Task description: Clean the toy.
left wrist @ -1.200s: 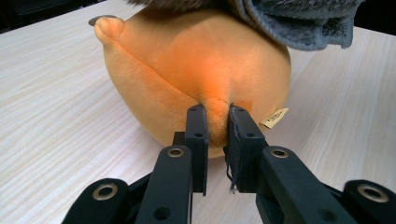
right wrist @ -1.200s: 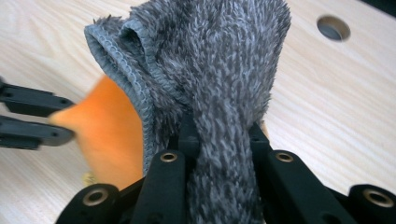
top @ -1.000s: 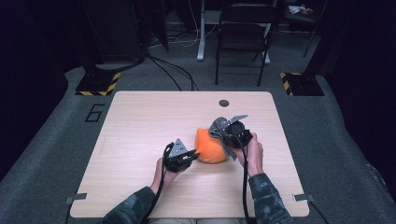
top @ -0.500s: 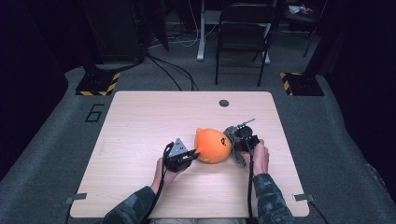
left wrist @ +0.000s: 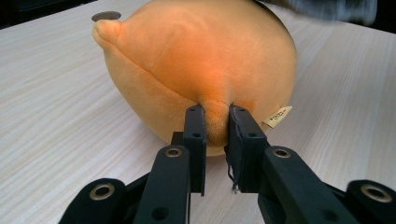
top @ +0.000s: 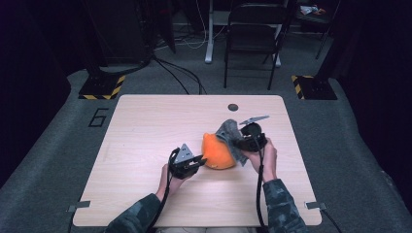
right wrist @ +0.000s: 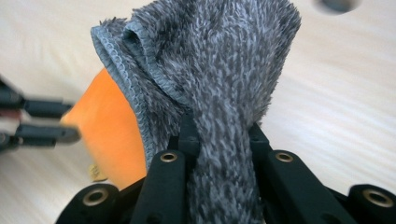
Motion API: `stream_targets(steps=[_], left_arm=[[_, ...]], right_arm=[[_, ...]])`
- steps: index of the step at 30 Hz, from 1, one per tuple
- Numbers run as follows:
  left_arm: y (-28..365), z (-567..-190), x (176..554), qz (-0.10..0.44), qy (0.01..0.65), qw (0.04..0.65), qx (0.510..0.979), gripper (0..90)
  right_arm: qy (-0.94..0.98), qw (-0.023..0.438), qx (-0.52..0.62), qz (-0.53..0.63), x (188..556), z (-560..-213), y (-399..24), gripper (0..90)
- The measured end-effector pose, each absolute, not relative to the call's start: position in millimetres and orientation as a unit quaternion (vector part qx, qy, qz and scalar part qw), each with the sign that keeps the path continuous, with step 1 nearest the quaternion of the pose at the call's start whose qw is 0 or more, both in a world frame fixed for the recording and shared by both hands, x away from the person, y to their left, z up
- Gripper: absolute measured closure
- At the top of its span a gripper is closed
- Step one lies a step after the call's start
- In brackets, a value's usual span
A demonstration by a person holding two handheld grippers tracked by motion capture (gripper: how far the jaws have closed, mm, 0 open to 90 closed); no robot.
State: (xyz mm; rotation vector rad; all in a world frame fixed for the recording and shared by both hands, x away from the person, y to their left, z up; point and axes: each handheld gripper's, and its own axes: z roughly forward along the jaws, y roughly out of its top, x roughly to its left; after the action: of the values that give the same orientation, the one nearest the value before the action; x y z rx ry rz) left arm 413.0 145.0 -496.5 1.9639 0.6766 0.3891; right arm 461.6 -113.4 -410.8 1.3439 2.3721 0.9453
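An orange plush toy (top: 218, 152) lies near the middle of the wooden table (top: 145, 126). My left gripper (top: 198, 162) is shut on a pinch of the toy's fabric at its left side; in the left gripper view the black jaws squeeze a fold of the orange plush toy (left wrist: 201, 60), next to a small tag (left wrist: 278, 116). My right gripper (top: 239, 142) is shut on a grey fluffy cloth (top: 228, 132) that hangs over the toy's right side. In the right gripper view the cloth (right wrist: 219, 70) bunches up between the jaws, with the toy (right wrist: 109, 126) behind it at the left.
A small dark round disc (top: 233, 107) sits in the table near its far edge. A folding chair (top: 252, 39) stands beyond the table, with cables on the floor. A "6" (top: 98, 117) is marked on the grey floor at the left.
My right gripper pulled the grey cloth off to the right, then brought it back against the toy's right side. The left hand has stayed put.
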Motion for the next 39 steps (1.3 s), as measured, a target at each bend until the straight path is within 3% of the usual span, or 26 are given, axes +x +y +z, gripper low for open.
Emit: stream_targets(steps=[5, 8, 10, 12, 17, 18, 22, 23, 24, 26, 30, 39], left_arm=[[146, -497, 414, 0.166, 0.275, 0.49, 0.811, 73.2], [145, -495, 411, 0.198, 0.257, 0.464, 0.824, 50.7], [144, -495, 408, 0.239, 0.238, 0.443, 0.831, 45.9], [144, -495, 408, 0.246, 0.237, 0.442, 0.83, 39.8], [134, -501, 411, 0.257, 0.232, 0.429, 0.834, 38.4], [133, -502, 410, 0.258, 0.232, 0.427, 0.835, 39.7], [124, -506, 408, 0.252, 0.23, 0.429, 0.836, 62.1], [123, -506, 408, 0.253, 0.23, 0.431, 0.835, 62.1], [122, -506, 408, 0.255, 0.227, 0.435, 0.833, 69.2], [122, -507, 409, 0.254, 0.227, 0.438, 0.832, 73.2], [125, -503, 411, 0.238, 0.24, 0.453, 0.825, 79.0], [132, -485, 410, 0.204, 0.264, 0.482, 0.81, 82.5]], right_arm=[[0.829, 0.152, 0.451, 0.296, 464, -428, -98, 75.7], [0.827, 0.151, 0.455, 0.295, 465, -429, -101, 75.7], [0.825, 0.149, 0.459, 0.293, 465, -430, -102, 75.7], [0.826, 0.152, 0.456, 0.294, 466, -432, -102, 75.8], [0.826, 0.152, 0.457, 0.294, 467, -433, -102, 75.8], [0.826, 0.151, 0.457, 0.293, 466, -433, -102, 75.8], [0.824, 0.156, 0.458, 0.296, 465, -433, -103, 75.8], [0.824, 0.156, 0.458, 0.296, 465, -433, -103, 75.8], [0.823, 0.155, 0.46, 0.296, 466, -433, -105, 75.7], [0.821, 0.154, 0.461, 0.297, 466, -433, -105, 75.7], [0.817, 0.15, 0.465, 0.307, 467, -428, -111, 75.6], [0.8, 0.176, 0.462, 0.34, 457, -395, -120, 75.6]])
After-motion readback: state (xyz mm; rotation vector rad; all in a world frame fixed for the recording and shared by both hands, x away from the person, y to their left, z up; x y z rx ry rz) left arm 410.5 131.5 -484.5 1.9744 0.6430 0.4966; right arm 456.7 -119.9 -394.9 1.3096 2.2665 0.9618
